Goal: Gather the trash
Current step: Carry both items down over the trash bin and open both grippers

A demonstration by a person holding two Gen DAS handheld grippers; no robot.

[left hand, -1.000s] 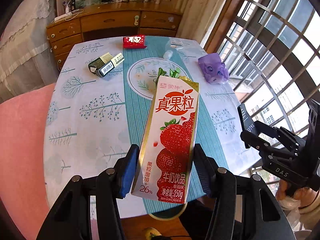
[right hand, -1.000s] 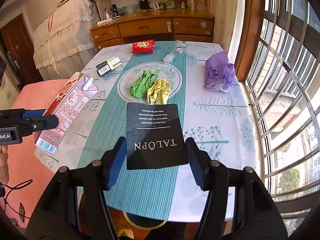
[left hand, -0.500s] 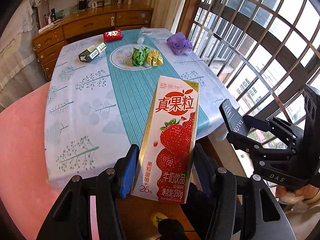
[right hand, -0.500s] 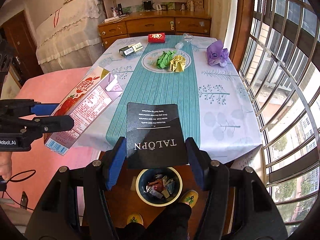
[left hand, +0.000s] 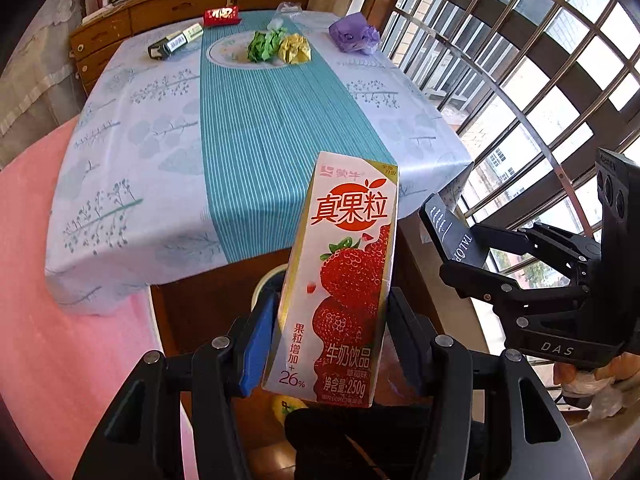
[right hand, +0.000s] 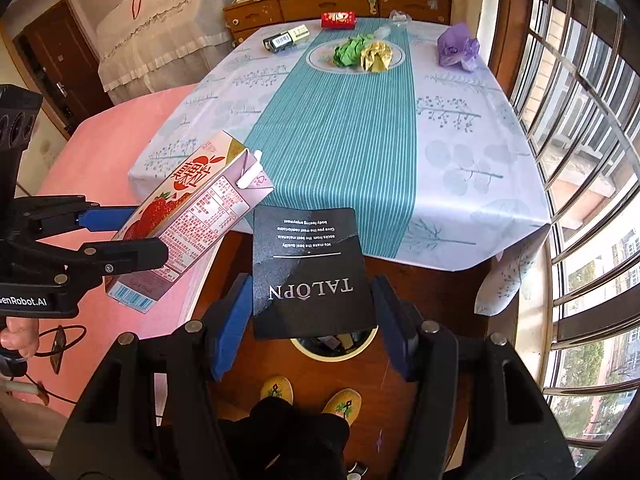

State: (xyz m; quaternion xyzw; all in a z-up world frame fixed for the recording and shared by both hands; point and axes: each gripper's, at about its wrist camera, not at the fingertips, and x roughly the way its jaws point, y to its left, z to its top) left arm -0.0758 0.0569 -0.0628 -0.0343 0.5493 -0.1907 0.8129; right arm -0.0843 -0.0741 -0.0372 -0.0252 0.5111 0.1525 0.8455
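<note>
My left gripper (left hand: 332, 340) is shut on a strawberry milk carton (left hand: 340, 280), held off the table's near edge; the carton also shows in the right wrist view (right hand: 192, 216). My right gripper (right hand: 312, 320) is shut on a black TALOPN card (right hand: 310, 276), above a round trash bin (right hand: 336, 348) on the floor; the card also shows in the left wrist view (left hand: 452, 228). On the table lie a green paper ball (right hand: 350, 51), a yellow paper ball (right hand: 376, 56), a purple bag (right hand: 456, 50), a red packet (right hand: 338, 20) and a black-and-white box (right hand: 286, 39).
The table (right hand: 460, 152) has a white and teal striped cloth. A pink surface (right hand: 100, 152) lies to the left. A barred window (right hand: 580, 120) runs along the right. A wooden dresser (right hand: 336, 4) stands behind the table. Feet in slippers (right hand: 344, 400) stand by the bin.
Both grippers have drawn back from over the table and tilted down, each still holding its item. The trash bin on the floor now sits right under the card.
</note>
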